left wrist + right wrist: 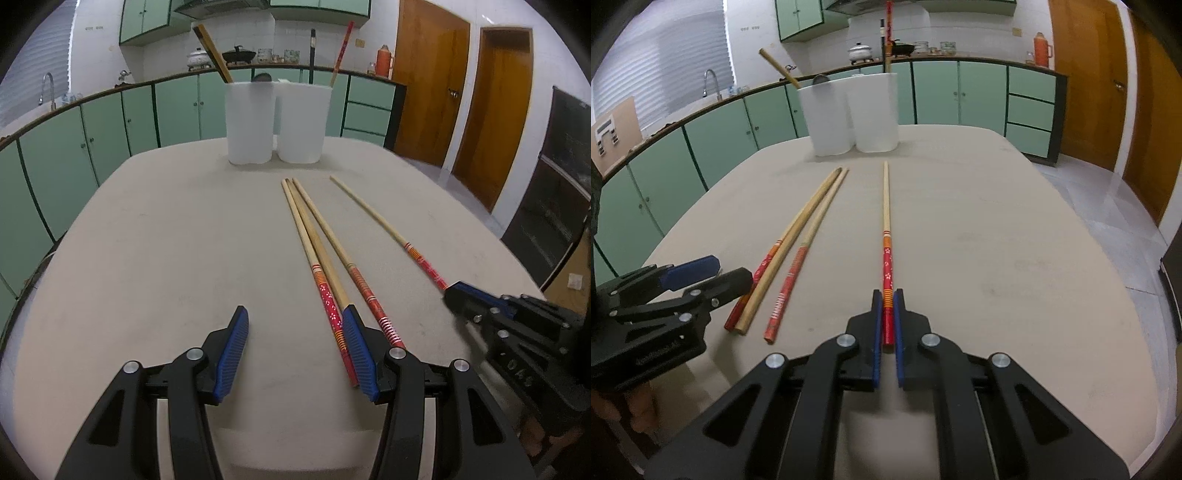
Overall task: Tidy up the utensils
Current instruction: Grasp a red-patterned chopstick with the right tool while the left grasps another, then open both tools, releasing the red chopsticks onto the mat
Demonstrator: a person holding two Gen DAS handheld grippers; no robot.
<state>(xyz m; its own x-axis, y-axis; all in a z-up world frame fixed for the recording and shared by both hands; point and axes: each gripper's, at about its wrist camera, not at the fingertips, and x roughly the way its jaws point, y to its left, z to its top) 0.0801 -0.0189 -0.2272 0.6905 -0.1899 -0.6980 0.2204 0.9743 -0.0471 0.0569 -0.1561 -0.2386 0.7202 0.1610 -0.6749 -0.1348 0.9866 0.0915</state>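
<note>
We had the right gripper (pixel 886 317) clamped on the red end of a lone red-handled wooden chopstick (pixel 885 206), lying flat on the beige table (pixel 1015 240). Left gripper (pixel 295 350) hung open, empty, beside three more chopsticks (pixel 317 243). Two white plastic holders (pixel 849 114) stood far centre.

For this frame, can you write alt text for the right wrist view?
The right gripper is shut on the red end of a single chopstick lying on the beige table. Three more chopsticks lie to its left beside the left gripper; two white containers stand at the far edge.
</note>
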